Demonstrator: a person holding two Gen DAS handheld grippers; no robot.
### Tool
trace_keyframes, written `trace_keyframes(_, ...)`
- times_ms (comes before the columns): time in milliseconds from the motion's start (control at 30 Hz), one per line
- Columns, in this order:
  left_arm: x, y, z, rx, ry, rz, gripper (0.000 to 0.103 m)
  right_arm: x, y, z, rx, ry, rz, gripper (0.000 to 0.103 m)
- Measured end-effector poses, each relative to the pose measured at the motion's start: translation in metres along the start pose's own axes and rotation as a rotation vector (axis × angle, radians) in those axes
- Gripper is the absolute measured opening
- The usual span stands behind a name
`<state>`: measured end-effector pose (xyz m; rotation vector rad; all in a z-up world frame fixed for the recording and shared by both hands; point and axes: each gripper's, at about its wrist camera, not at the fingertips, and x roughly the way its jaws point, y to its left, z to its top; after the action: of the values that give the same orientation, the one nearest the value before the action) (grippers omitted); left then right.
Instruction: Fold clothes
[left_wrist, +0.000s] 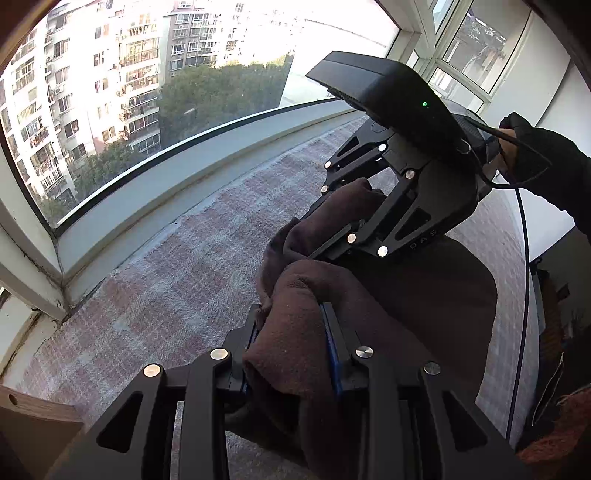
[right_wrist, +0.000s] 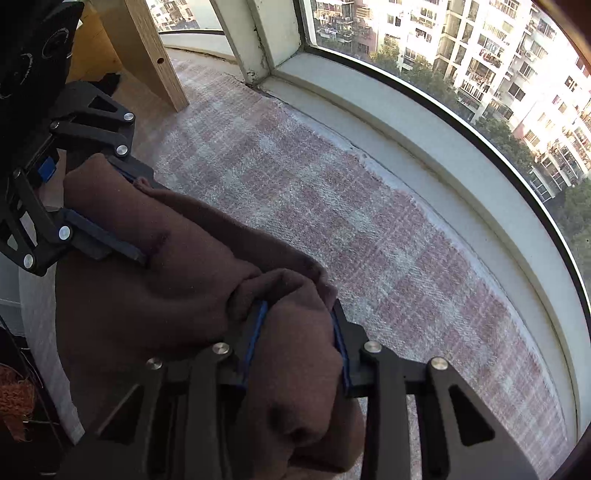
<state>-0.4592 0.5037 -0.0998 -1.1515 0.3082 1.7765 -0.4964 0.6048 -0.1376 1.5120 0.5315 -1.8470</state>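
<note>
Currently both grippers clamp the same brown garment (left_wrist: 424, 295); left gripper (left_wrist: 295, 354) has its blue-padded fingers (left_wrist: 332, 354) pressed on a thick bunch of the cloth, which bulges out between and over them; right gripper (right_wrist: 299, 343) likewise, blue pads (right_wrist: 255, 336) either side of a rounded wad of cloth; neither claw is fully together, the fabric fills the gap.

Garment spans from one gripper to the other, sagging in folds between them, held over a pink-and-white checked mat (left_wrist: 177, 273); whether its lower edge touches the mat I cannot tell.

Left-wrist view: right gripper sits ahead and to the right, black housing with a small green light (left_wrist: 424, 104); a dark-sleeved hand (left_wrist: 517, 147) holds its handle; a black cable (left_wrist: 522, 221) runs down from it.

Right-wrist view: left gripper at far left, cloth pinched in its fingers; a light wooden panel (right_wrist: 155, 51) stands behind it on the mat.

Mat runs up against a pale sill (right_wrist: 424, 147) under a curved window (left_wrist: 147, 92); apartment blocks (right_wrist: 480, 48) and trees outside, sunlit.
</note>
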Motion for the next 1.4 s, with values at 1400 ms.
trace_keyframes(1400, -0.076, -0.181, -0.127, 0.133, -0.077, 0.102, 0.046, -0.143, 0.159, -0.225, 0.209, -0.391, -0.151, 0.029)
